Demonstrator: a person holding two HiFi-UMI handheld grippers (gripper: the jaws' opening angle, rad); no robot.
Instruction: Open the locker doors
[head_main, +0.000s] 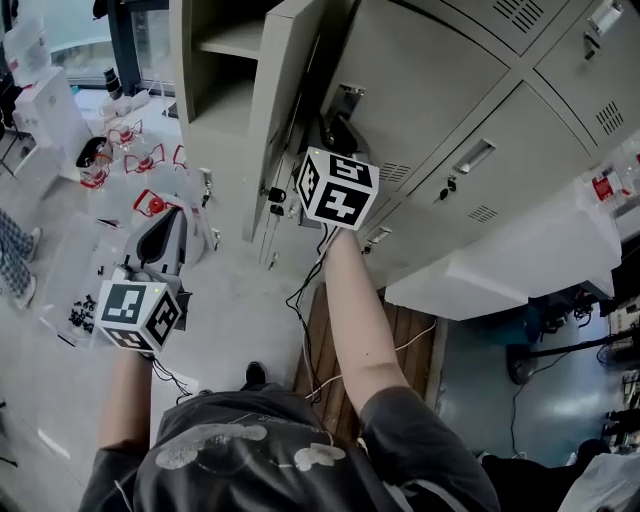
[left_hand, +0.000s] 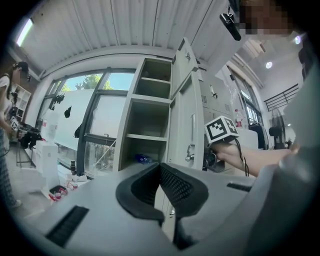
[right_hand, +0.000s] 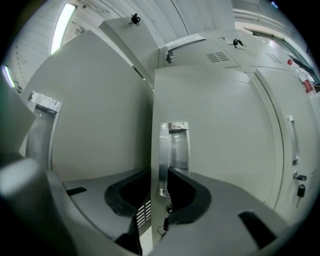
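Looks like a lab/workroom w/ grey metal lockers (head_main: 440, 90), big windows (left_hand: 107, 117) & loose cables (head_main: 296, 300) on floor (head_main: 240, 310)

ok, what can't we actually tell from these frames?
Grip: the right gripper view shows the door edge between the jaws of the right gripper; whether the pads press it is unclear. In the head view its marker cube covers the jaws.
Blue object in the open locker, left gripper view: too small to identify.
Lock area below the handle, right gripper view: mostly behind the jaws.
Behind that door: hidden in every view.
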